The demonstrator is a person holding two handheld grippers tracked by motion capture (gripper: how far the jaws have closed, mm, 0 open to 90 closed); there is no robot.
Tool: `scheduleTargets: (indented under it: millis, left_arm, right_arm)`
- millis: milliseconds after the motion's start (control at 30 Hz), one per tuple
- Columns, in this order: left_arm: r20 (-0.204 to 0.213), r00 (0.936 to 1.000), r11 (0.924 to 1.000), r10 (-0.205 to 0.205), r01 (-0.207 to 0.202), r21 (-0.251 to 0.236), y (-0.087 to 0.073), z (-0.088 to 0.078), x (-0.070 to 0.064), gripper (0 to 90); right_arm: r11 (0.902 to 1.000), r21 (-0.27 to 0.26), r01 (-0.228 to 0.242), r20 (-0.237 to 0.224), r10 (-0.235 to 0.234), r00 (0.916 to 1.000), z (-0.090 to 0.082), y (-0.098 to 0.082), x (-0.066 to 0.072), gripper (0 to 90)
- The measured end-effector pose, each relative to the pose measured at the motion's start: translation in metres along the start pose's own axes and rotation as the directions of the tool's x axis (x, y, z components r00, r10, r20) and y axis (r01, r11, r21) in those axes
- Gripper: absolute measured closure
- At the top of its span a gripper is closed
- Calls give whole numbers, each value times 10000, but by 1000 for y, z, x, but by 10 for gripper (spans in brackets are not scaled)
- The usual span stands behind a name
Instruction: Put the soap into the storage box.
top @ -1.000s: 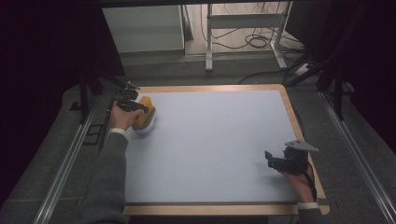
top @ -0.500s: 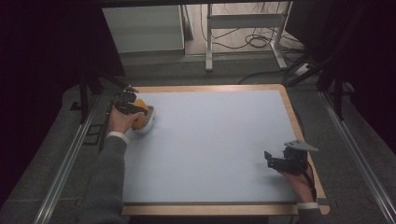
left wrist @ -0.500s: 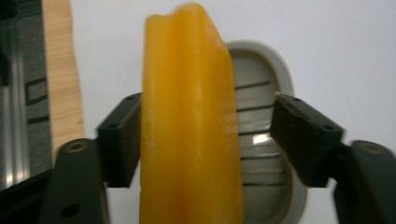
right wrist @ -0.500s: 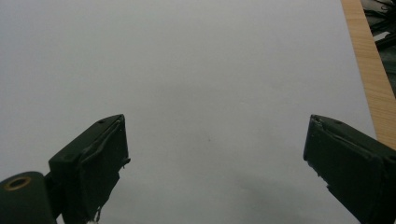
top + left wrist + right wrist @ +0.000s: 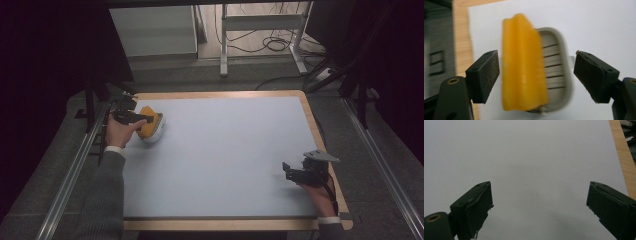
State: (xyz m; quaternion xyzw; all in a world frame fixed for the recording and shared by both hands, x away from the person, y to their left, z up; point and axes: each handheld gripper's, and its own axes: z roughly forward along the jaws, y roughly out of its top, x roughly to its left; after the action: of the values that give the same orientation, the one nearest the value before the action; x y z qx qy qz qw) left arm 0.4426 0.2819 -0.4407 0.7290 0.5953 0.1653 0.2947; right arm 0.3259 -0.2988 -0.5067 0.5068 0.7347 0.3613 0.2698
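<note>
A pale blue mat (image 5: pixel 225 160) is laid over a wood-edged worktop (image 5: pixel 312 120) in a dim room, with cables and table legs visible on the floor beyond. Near the far left corner of the mat, an orange sponge (image 5: pixel 147 121) is seen resting in a white slotted holder (image 5: pixel 156 131). The left gripper (image 5: pixel 131 118) is held just beside the sponge, on the side towards the worktop's left edge. Its jaws have just been opening: a second ago they were shut at the sponge, and now they are spread wide, with the sponge (image 5: pixel 524 67) and holder (image 5: pixel 556 72) between the pads but untouched by them. The release suggests the sponge has been set down in its holder and the placement is likely finished, with a withdrawal of the hand judged to be next. The right gripper (image 5: pixel 295 174) is kept far from the sponge, by the near right corner of the mat, its jaws spread over bare mat (image 5: pixel 536 165) and holding nothing.
</note>
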Motion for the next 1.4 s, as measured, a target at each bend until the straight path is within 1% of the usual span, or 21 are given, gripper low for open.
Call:
scheduleTargets:
  millis: [100,200,333,500,600,633,700,733,767,900,933,967,1033,1100,1167,1200,1233,1300,1400]
  left_arm:
    - [353,9994,9998,39,-32,-199,-3,-6,-4,226]
    - [628,9979,9996,169,-155,-215,-7,-10,-7,231]
    - [835,9960,9992,305,-283,-283,-15,-14,-11,237]
    - [1188,9906,9974,679,-646,-314,-26,-20,-19,242]
    - [1405,9863,9955,865,-801,-504,-35,-26,-25,250]
    - [1539,9845,9955,836,-758,-560,-39,-28,-26,254]
    - [1483,9840,9944,991,-923,-521,-46,-30,-29,254]
    - [1483,9840,9944,991,-923,-521,-46,-30,-29,254]
    - [1629,9816,9939,999,-906,-635,-53,-33,-30,254]
    - [1785,9792,9936,966,-843,-755,-68,-36,-32,254]
    - [1785,9792,9936,966,-843,-755,-68,-36,-32,254]
    - [1880,9773,9936,981,-855,-738,-78,-36,-34,254]
    - [2001,9745,9937,1019,-904,-657,-86,-34,-36,254]
    - [2092,9712,9930,1141,-1048,-551,-94,-33,-39,253]
    - [2110,9695,9919,1250,-1173,-490,-100,-33,-41,251]
    - [2149,9687,9920,1239,-1156,-508,-103,-34,-42,251]
    - [2193,9681,9923,1215,-1130,-508,-105,-34,-41,251]
    - [2169,9692,9928,1165,-1075,-530,-110,-35,-41,251]
    - [2208,9691,9935,1103,-1013,-521,-113,-33,-40,251]
  right_arm:
    - [10000,-1,45,1,-45,10000,0,0,0,65]
    - [10000,-12,57,-2,-57,10000,1,1,1,65]
    - [10000,1,94,-26,-94,10000,1,1,2,64]
    - [10000,-25,47,1,-47,10000,1,1,1,65]
    - [10000,-39,45,-11,-45,10000,0,1,1,65]
    - [10000,-45,49,-9,-49,10000,0,1,1,65]
    - [10000,-49,46,-8,-46,10000,0,1,2,65]
    - [10000,-41,51,0,-51,10000,-1,1,2,65]
    - [10000,-47,39,-7,-39,10000,-1,1,2,65]
    - [10000,-60,40,4,-40,10000,0,1,2,65]
    - [10000,-60,40,4,-40,10000,0,1,2,65]
    - [10000,-43,56,-10,-56,10000,0,1,2,65]
    - [10000,-31,65,-1,-65,10000,0,1,2,64]
    - [10000,-49,57,-8,-57,10000,-1,1,2,65]
    - [9999,-95,55,56,-54,10000,-1,1,2,65]
    - [9999,-110,40,56,-39,10000,-2,1,2,65]
    - [9999,-121,27,55,-26,10000,-2,1,2,64]
    - [9999,-127,28,61,-27,10000,-2,1,2,65]
    - [9999,-118,34,62,-33,10000,-2,1,2,65]
